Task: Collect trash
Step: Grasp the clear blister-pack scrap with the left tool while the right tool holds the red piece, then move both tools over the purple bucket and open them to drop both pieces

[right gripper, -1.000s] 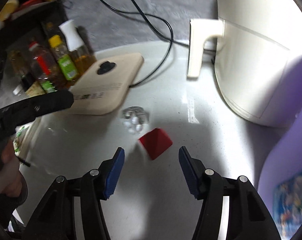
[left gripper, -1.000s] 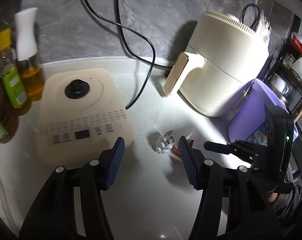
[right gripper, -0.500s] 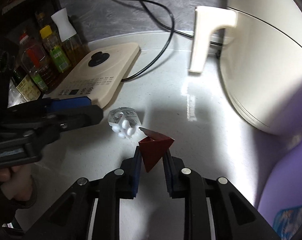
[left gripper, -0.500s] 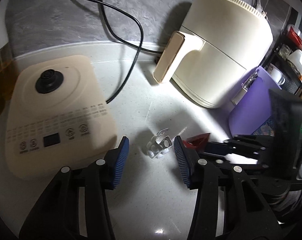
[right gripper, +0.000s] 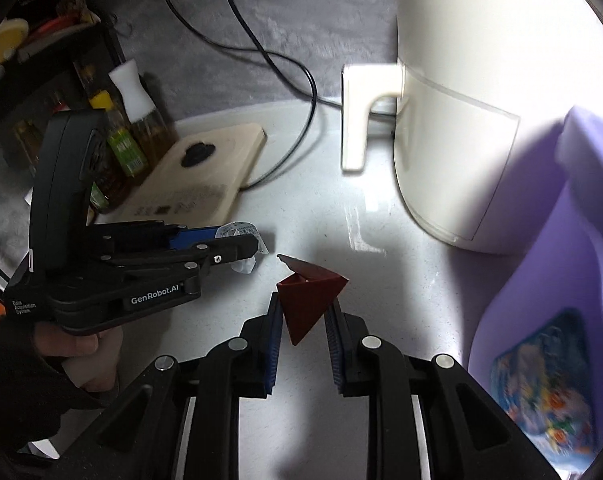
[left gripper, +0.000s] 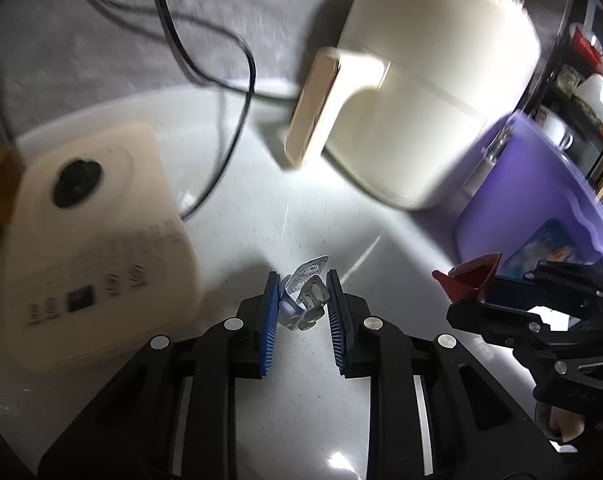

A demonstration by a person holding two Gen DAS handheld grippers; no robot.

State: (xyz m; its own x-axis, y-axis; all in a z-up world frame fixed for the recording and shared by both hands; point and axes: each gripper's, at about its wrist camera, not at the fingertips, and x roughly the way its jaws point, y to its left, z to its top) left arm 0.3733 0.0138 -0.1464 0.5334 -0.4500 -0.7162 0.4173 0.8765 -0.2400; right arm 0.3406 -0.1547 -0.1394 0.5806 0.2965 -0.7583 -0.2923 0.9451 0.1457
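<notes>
My left gripper (left gripper: 302, 294) is shut on a clear pill blister pack (left gripper: 306, 296) and holds it just above the white counter (left gripper: 309, 408); the pack also shows in the right wrist view (right gripper: 241, 236). My right gripper (right gripper: 301, 316) is shut on a folded red paper scrap (right gripper: 307, 304), lifted off the counter; the scrap also shows in the left wrist view (left gripper: 471, 282). A purple bin (right gripper: 553, 264) with a colourful wrapper (right gripper: 541, 388) inside stands at the right.
A cream air fryer (left gripper: 429, 96) stands behind, its handle (left gripper: 317, 104) pointing forward. A cream induction cooker (left gripper: 81, 240) lies at the left with a black cable (left gripper: 225, 76) behind. Oil bottles (right gripper: 133, 136) stand at the far left.
My left gripper closed on the blister pack and lifted it. My right gripper, shut on the red scrap, rose and moved toward the purple bin.
</notes>
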